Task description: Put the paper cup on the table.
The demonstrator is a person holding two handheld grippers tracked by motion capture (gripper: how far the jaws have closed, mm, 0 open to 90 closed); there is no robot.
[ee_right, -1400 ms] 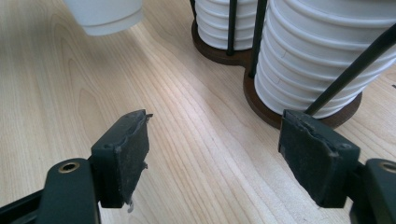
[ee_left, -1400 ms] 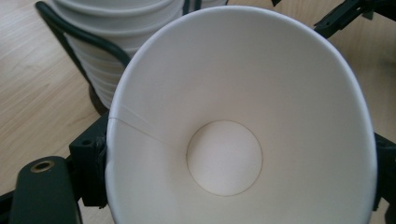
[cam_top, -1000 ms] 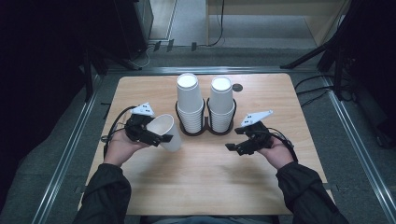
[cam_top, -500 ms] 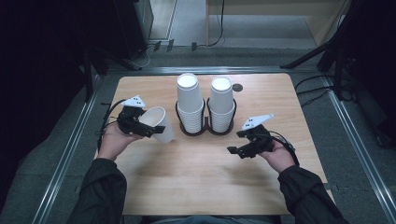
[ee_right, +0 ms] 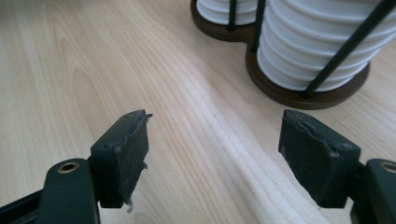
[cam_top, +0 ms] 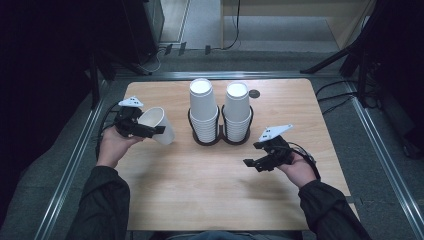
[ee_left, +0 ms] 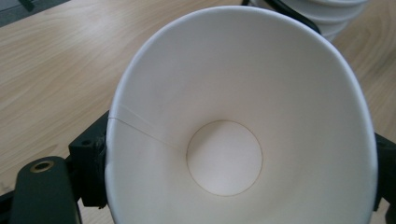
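Observation:
A white paper cup point(cam_top: 167, 136) lies on its side in my left gripper point(cam_top: 155, 129), left of the cup holder and just above the table. In the left gripper view its open mouth point(ee_left: 224, 116) faces the camera, squeezed slightly oval between the black pads point(ee_left: 88, 168). Two tall stacks of white cups point(cam_top: 202, 107) point(cam_top: 236, 107) stand upside down in a black wire holder point(cam_top: 220, 141) at the table's middle back. My right gripper point(cam_top: 255, 155) hovers right of the holder, open, with bare wood between its pads point(ee_right: 121, 154). The nearer stack point(ee_right: 317, 46) stands just ahead of it.
The wooden table point(cam_top: 210, 200) has free room in front of the holder. A small dark round disc point(cam_top: 254, 93) lies behind the right stack. Metal rails point(cam_top: 75, 165) and dark floor run along the table's sides.
My left gripper has carried the cup leftward, away from the holder. The right gripper has stayed in place.

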